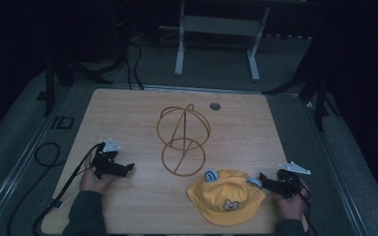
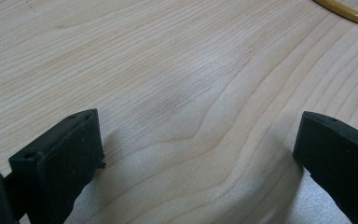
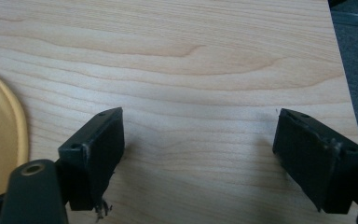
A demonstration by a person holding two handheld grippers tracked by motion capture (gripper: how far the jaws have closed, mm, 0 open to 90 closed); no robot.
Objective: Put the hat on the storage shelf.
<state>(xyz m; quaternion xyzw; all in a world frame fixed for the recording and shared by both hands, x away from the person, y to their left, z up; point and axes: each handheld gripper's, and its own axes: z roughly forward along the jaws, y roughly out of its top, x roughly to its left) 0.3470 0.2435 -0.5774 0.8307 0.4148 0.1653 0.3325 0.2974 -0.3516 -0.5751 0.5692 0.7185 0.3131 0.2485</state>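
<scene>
Currently, a light wooden table [image 1: 128, 113] carries a gold wire stand [image 1: 183, 139] at its centre, built of a round base ring with a wire sphere rising above it. A yellow hat [image 1: 225, 195] with a small bear face on its front lies flat near the table's near edge, just in front of and to the right of the stand, apart from it. A small grey-blue patch sits on the hat's top.

The left claw [image 1: 123, 168] rests low over the table at the left, held in the person's left hand [image 1: 92, 181], pointing toward the stand. In the left gripper view, its jaws stand spread wide with bare wood [image 2: 177, 93] between them; a curve of the wire stand [image 2: 349, 13] crosses the upper right corner.

The right claw [image 1: 265, 179] sits at the right, held in the right hand [image 1: 290, 204], its tips just beside the hat's brim; contact cannot be confirmed. In the right gripper view, its jaws are spread wide over bare table, nothing between them, and the hat's brim [image 3: 0, 135] lies at the left edge.

A round hole [image 1: 215, 105] is set in the table's far side.
</scene>
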